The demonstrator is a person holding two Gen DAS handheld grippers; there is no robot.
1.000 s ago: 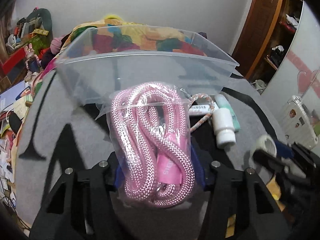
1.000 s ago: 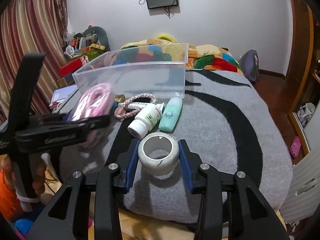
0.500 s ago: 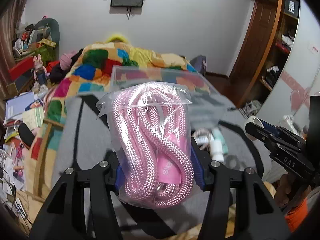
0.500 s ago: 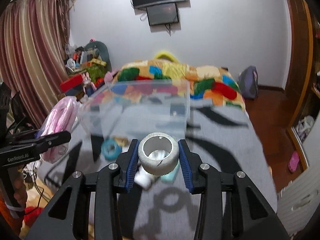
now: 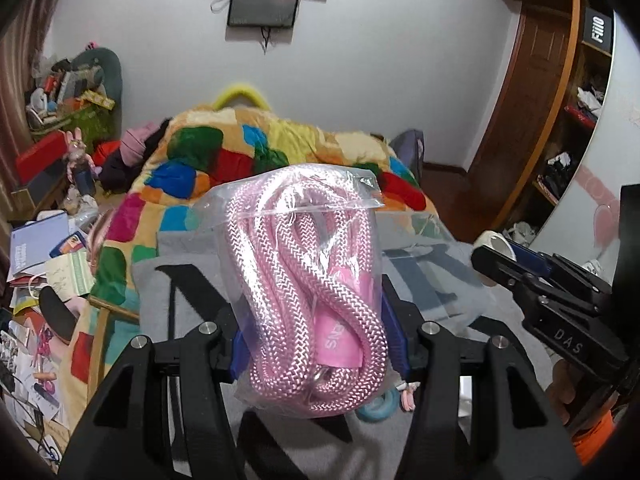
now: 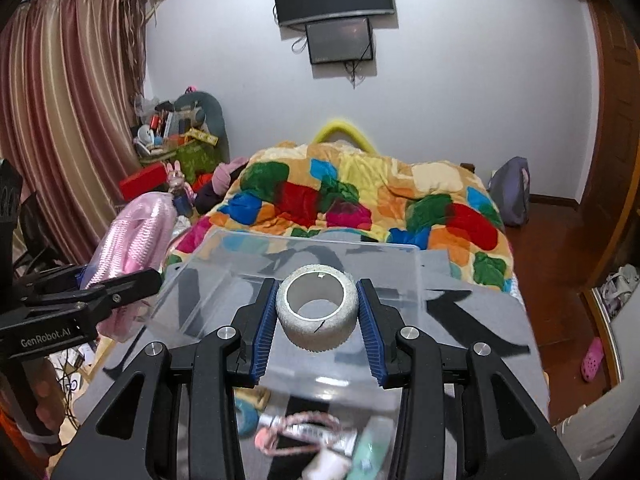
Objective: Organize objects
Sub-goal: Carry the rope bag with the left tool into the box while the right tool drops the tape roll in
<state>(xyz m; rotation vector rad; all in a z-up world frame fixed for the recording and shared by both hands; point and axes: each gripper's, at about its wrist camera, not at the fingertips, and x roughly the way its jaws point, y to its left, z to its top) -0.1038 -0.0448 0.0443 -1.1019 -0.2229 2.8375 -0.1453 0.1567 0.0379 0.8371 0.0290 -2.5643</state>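
My left gripper (image 5: 318, 344) is shut on a clear bag of pink rope (image 5: 308, 292), held upright above the grey blanket; it also shows in the right wrist view (image 6: 136, 240). My right gripper (image 6: 316, 316) is shut on a white tape roll (image 6: 316, 308), held over the clear plastic bin (image 6: 224, 276). The tape roll also shows at the right of the left wrist view (image 5: 494, 242). Small items lie on the blanket below: a blue ring (image 5: 378, 406), a braided cord (image 6: 304, 428), a green tube (image 6: 370, 452) and a white bottle (image 6: 326, 464).
A grey blanket with black stripes (image 6: 472, 312) covers the near end of the bed, with a colourful quilt (image 6: 360, 196) behind it. Clutter fills the floor and shelf at left (image 5: 36, 264). A wooden door and shelves (image 5: 552, 100) stand at right.
Both grippers have risen and tilted up with their loads. The right one moved forward over the bin; the loose items now lie lower and nearer in both views.
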